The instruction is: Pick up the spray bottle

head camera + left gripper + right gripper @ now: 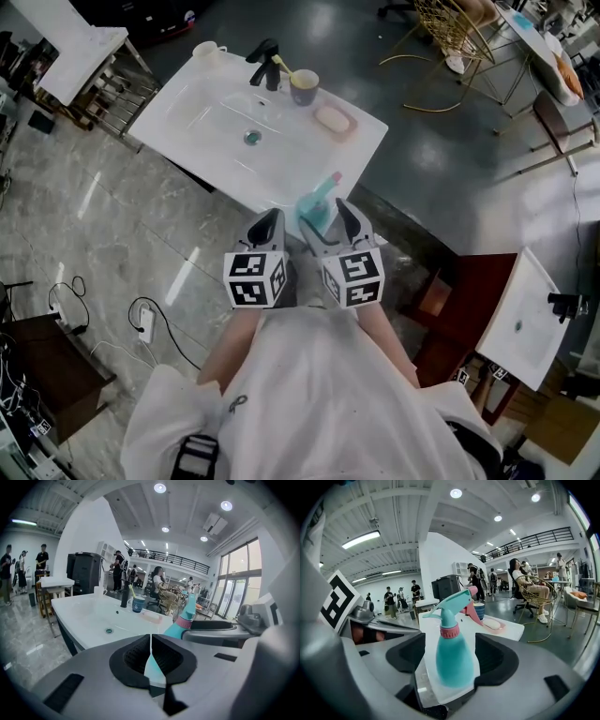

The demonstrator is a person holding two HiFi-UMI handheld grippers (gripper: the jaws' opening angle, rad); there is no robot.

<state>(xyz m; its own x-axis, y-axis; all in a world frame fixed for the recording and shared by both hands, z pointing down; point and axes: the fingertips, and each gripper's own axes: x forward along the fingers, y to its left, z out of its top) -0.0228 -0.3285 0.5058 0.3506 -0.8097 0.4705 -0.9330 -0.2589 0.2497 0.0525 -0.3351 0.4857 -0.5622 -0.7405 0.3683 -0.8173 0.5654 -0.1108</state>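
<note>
A teal spray bottle point(317, 208) with a pink collar stands upright at the near edge of the white washbasin point(202, 131). My right gripper point(333, 225) is open, and the bottle point(452, 656) stands between its jaws with gaps on both sides, so the pads do not press it. My left gripper point(267, 223) is shut and empty, just left of the bottle point(180, 625). In the left gripper view its jaws point(150, 641) meet in a thin line over the basin's edge.
On the basin's far side are a black faucet point(265, 64), a cup point(304, 86) with a toothbrush, a pink soap dish point(335, 120) and a white mug point(208, 52). A gold wire chair point(459, 37) stands beyond, and a second basin point(520, 319) to the right. Cables point(150, 323) lie on the floor at left.
</note>
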